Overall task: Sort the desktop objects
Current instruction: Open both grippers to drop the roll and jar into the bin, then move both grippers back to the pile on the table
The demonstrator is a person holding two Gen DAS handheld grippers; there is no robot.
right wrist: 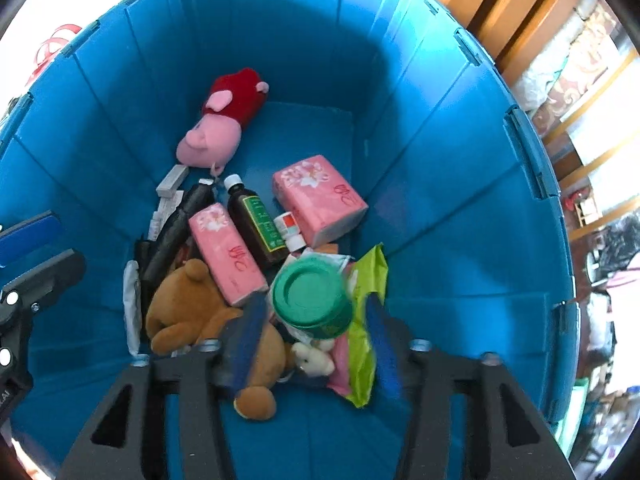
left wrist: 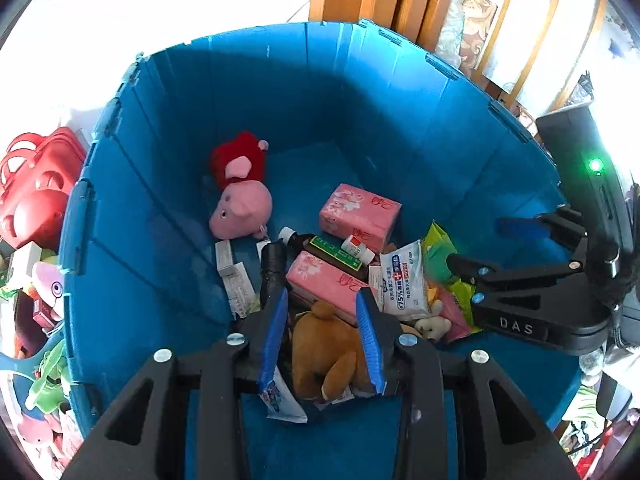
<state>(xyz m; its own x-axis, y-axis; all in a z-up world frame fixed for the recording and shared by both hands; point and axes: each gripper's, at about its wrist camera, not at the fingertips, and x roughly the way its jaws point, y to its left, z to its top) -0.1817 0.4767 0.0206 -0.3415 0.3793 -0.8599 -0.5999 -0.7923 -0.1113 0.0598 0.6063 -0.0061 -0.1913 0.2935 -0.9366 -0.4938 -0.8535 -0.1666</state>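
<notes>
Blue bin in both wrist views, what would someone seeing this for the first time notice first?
The deep blue bin fills both views, with a clutter of things heaped at its near end. A pink pig plush in red lies apart by the far left wall. A green-lidded can sits between the open right tongs, not clearly gripped, while the open left tongs hang over a brown teddy bear.
</notes>
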